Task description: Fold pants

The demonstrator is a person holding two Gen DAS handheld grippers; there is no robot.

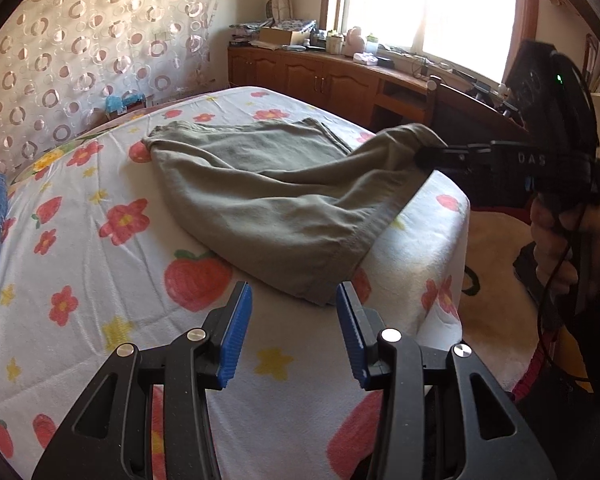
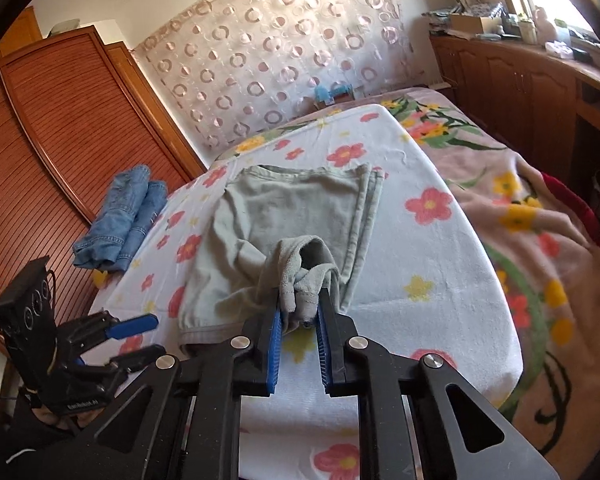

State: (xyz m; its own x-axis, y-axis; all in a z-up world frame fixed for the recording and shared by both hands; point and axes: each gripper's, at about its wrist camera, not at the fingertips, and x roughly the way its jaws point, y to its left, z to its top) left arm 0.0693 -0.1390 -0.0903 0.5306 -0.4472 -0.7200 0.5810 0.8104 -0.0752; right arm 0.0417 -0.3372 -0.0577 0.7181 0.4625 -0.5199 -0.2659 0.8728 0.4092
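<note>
— Sunlit bedroom, and we're working on the white flowered blanket [image 1: 100, 280] spread over the bed. How far are we with these pants?

— Partway, we'd say. The grey-green pants [image 1: 260, 184] lie in the middle of the blanket, and the far part is already flat, with stacked edges showing on its right side in the right wrist view. That looks like a first fold done.

— And the near end?

— Not laid down. Our right gripper [image 2: 300, 312] has its blue pads clamped on a bunched hem of one leg, lifted off the blanket. From the left wrist view that cloth rises toward the right, clear of the bed edge.

— What about our left gripper [image 1: 294, 300]?

— Jaws partly apart, nothing between them, hovering just before the near corner of the pants without touching.

— So what's left?

— We judge the near end must be carried over onto the far part and smoothed. The left corner likely needs a grip first so both sides travel together.

— The folded jeans [image 2: 120, 220] on the far left?

— Well apart from the pants.
</note>
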